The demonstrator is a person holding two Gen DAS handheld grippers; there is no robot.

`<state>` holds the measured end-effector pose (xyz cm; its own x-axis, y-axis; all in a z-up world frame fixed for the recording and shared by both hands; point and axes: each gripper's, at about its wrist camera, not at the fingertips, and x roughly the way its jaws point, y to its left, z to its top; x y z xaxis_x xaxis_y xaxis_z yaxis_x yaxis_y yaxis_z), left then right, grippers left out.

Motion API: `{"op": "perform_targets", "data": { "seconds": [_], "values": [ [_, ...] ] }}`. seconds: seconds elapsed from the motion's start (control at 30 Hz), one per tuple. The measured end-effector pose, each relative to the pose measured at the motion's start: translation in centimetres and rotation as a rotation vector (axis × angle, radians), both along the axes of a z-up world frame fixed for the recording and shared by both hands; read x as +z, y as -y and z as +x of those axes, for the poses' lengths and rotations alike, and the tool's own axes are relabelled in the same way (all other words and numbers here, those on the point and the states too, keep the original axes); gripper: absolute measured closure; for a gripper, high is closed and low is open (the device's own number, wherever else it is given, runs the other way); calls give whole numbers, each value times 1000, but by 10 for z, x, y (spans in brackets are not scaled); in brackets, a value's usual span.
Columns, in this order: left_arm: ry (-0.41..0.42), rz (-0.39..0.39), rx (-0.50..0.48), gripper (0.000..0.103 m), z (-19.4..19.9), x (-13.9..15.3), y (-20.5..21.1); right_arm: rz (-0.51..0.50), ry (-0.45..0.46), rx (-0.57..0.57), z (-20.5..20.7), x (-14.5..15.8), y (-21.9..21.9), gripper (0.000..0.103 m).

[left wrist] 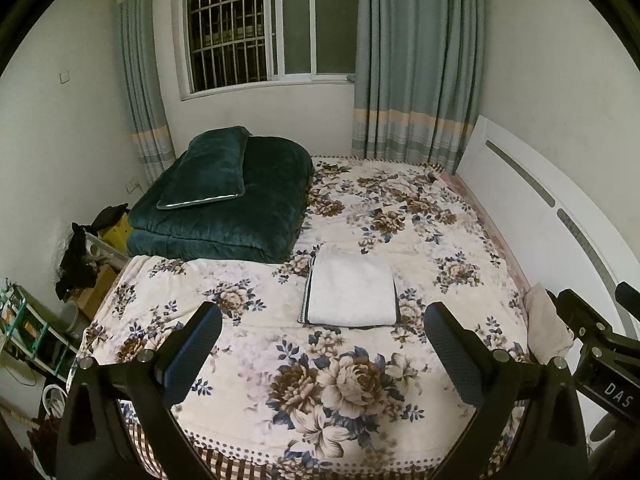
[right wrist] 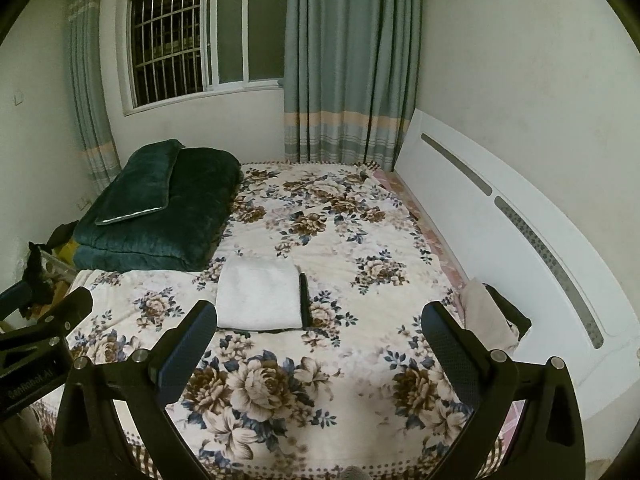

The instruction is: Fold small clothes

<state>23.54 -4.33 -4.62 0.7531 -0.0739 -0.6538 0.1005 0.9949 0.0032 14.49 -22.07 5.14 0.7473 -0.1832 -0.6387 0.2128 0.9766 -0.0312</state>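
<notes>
Both wrist views above bed (left wrist: 248,360) foot, facing window (right wrist: 192,40); share bed.

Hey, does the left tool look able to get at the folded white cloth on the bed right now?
Probably yes: the left tool is open, and only bare floral bedspread separates it from the folded white cloth.

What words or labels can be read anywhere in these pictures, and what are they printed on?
"DAS": white letters on the black body of the right gripper, seen at the right edge of the left wrist view; the word may be cut off.
"GenRobot.AI", roughly: faint, blurred letters on the black body of the left gripper, seen at the left edge of the right wrist view.
No other text is readable.
</notes>
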Motion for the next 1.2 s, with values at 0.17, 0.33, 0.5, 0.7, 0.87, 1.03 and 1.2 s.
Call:
{"op": "perform_targets", "data": {
  "seconds": [0.17, 0.33, 0.5, 0.7, 0.87, 1.03, 1.2],
  "values": [
    [5, 3, 11, 0, 0, 7, -2, 2, 0, 2, 1, 1, -1, 0],
    [5, 6, 18, 0, 0, 8, -3, 2, 1, 14, 6, 3, -5, 0],
    [7, 8, 24, 0, 1, 12, -4, 2, -1, 25, 13, 5, -10, 0],
    [10, 10, 25, 0, 4, 15, -5, 5, -10, 38, 24, 6, -16, 0],
    [10, 9, 26, 0, 5, 16, -3, 6, -13, 39, 26, 5, -19, 0],
    [11, 9, 28, 0, 5, 16, -3, 7, -11, 39, 27, 6, -19, 0],
    [12, 11, 28, 0, 7, 17, -3, 7, -12, 41, 28, 6, -18, 0]
  ]
}}
